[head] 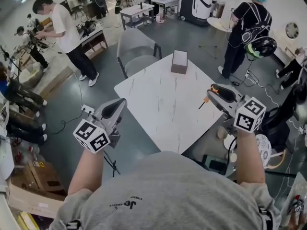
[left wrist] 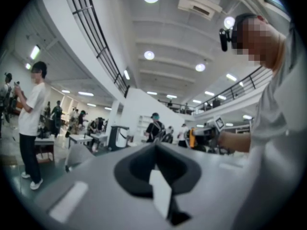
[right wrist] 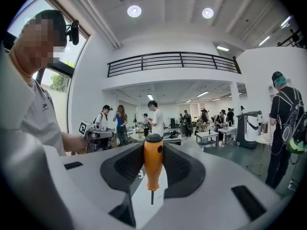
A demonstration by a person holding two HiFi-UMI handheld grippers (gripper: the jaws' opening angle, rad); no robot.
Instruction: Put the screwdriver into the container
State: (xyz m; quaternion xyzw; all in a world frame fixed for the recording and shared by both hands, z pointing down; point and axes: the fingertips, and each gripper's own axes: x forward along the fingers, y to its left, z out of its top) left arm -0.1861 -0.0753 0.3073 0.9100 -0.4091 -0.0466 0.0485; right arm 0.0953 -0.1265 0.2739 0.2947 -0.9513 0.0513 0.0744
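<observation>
An orange-handled screwdriver (right wrist: 153,162) stands upright between the pads of my right gripper (right wrist: 153,153), its thin shaft pointing down. In the head view that gripper (head: 214,91) hangs over the right edge of the white marble table (head: 163,109), the screwdriver (head: 206,99) clamped in it. The container, a small brown-grey box (head: 179,61), stands at the table's far end, well beyond both grippers. My left gripper (head: 118,105) hovers off the table's left edge, its pads (left wrist: 139,169) meeting at the tips with nothing between them.
A grey chair (head: 136,51) stands behind the table's far left corner. Several people are around the room, one with a backpack (head: 245,28) at the far right. Cables and a power strip (head: 87,110) lie on the floor to the left.
</observation>
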